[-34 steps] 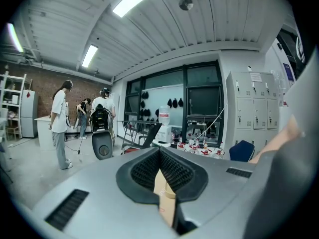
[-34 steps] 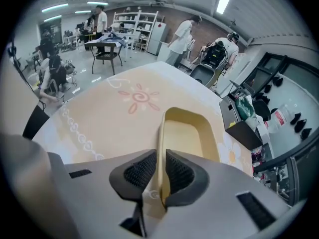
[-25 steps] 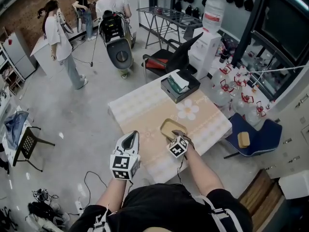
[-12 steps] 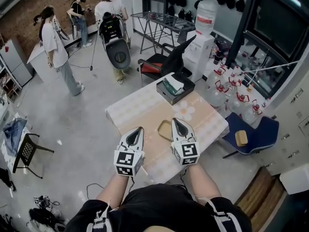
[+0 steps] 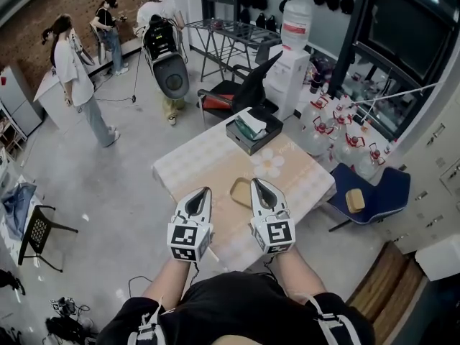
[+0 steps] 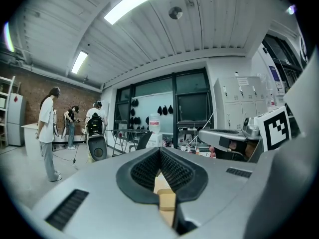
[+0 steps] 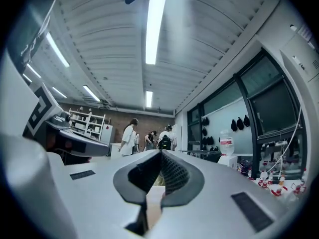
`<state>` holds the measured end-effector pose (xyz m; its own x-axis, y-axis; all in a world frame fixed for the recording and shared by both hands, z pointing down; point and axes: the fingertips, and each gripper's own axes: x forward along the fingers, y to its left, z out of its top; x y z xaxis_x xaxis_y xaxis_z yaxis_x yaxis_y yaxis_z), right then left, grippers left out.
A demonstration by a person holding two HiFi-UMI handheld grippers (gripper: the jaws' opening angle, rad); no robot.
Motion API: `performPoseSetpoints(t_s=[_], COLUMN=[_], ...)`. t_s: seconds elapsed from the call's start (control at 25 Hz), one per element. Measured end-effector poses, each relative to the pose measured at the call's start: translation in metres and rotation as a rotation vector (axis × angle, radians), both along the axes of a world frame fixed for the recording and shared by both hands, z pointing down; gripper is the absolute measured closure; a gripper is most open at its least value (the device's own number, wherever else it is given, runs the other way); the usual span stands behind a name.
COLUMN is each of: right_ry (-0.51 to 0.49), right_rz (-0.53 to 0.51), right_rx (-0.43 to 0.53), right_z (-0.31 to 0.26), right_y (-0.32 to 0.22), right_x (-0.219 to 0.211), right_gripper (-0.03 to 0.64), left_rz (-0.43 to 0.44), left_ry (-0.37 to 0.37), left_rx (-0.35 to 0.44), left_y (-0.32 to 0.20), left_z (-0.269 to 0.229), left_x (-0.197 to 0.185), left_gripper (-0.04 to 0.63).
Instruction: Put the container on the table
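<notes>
Two grippers are hovering side by side in the lower middle of the head view, both pointing toward the top of the frame over the near edge of the table (image 5: 208,160). The left gripper (image 5: 203,191) is showing its jaws pressed together in its own view, with nothing between them. The right gripper (image 5: 256,182) is doing the same – jaws together, gripping nothing.

The container (image 5: 239,191) – a shallow tan tray – is lying flat on the table's pale cloth near the centre of the frame, between the two gripper tips as the picture shows them, its right part passing behind the right gripper. Neither gripper is touching it as far as the head view lets me tell.

Farther up the table, toward its far corner, a black box (image 5: 251,131) is sitting with some papers or cloth in it. A water dispenser (image 5: 291,67) is standing beyond it in the upper middle, and a blue chair (image 5: 377,192) is sitting at the right edge. Several people (image 5: 72,70) are standing in the upper left.
</notes>
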<state>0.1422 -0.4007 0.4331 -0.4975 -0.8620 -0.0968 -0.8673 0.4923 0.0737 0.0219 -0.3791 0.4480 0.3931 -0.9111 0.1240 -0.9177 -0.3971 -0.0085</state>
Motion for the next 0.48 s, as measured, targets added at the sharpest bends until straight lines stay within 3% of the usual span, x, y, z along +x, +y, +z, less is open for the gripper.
performPoseSetpoints(t_s=[0.48], right_ry=[0.018], right_rz=[-0.054], right_rx=[-0.011], right_z=[0.007], right_y=[0.004], right_x=[-0.019], right_gripper=[0.604], left_rz=[0.007], left_ry=[0.016], left_rx=[0.004], left_y=[0.0], left_z=[-0.001], left_x=[-0.008], left_gripper=[0.581])
